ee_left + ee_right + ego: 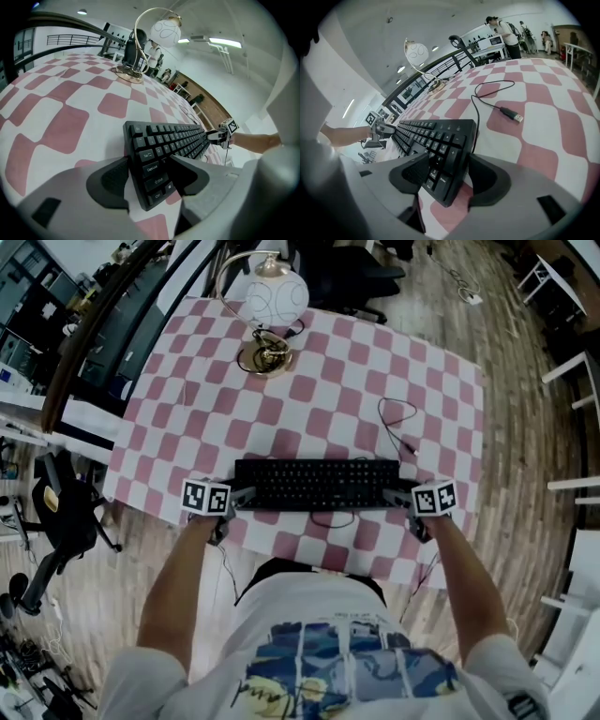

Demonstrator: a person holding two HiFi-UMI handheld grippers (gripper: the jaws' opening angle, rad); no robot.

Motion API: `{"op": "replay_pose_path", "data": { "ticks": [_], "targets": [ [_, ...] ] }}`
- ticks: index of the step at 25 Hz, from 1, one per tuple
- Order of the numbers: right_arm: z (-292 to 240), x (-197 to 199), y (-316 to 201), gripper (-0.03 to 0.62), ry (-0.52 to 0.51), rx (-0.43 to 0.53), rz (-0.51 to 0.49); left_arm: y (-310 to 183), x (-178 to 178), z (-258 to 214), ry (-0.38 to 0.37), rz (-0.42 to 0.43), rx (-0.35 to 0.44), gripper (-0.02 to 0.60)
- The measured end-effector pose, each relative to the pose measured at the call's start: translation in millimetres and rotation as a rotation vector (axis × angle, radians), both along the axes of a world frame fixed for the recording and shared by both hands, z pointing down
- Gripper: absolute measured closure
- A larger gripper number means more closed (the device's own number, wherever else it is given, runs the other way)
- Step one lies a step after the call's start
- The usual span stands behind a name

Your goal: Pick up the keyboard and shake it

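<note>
Nearest to the head camera were the person's two forearms (178, 587), one going to each hand-held gripper. There were two hand-held grippers, and each carried one marker cube (206, 496).

The left hand-held gripper (246, 495) stood at the left end of the keyboard (317, 482). In its own view the two jaws were wide apart and that end of the keyboard, with the Ctrl, Shift and Caps Lock keys, was between them. One pad was just beside the underside edge and the other just over the keys. I could not see that the pads pressed on it, so this gripper was open around the keyboard.

The right hand-held gripper (398, 495) stood in the same way at the right end. Its jaws were also apart, with the number-pad corner of the keyboard between them, and no clear pressing was visible.

There was one keyboard, black, and it lay flat near the front edge of the tabletop (441, 409), between the two grippers. The tabletop was covered with one cloth in pink and white squares.

Behind the right part of the keyboard lay one thin black cable (398, 423), loosely curved, and its one USB plug (509, 114) lay free on the cloth.

Farther, near the back edge of the tabletop, stood one desk lamp (274, 296) with one white globe shade and a curved brass arm on a round base.

Beside the tabletop, on the wooden floor (506, 352), stood one black office chair (56, 507).
</note>
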State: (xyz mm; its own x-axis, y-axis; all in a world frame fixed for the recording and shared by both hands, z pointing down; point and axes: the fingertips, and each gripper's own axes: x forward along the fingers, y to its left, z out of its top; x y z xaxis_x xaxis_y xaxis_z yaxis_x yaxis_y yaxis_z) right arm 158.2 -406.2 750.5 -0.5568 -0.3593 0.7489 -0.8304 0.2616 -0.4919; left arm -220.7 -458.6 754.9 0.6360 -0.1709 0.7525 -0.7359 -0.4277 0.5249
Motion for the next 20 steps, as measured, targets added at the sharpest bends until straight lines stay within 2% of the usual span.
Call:
{"op": "replay_pose_path", "data": {
  "ticks": [7,14,20],
  "targets": [
    [-11.5,-3.5,0.9,0.349,0.044,0.037,-0.02,-3.3,-5.2,-9.3,-0.003,-0.045,0.043,0.321],
    [-43.2,-3.4,-1.7,0.404,0.059,0.17,-0.049,-4.9,-13.5,-41.7,-0.001,-0.096,0.138,0.33],
    [-72.9,-2.6,-6.4,0.407,0.089,0.286,-0.09,-0.9,-14.2,-72.4,-0.018,-0.137,0.238,0.33]
  ]
}}
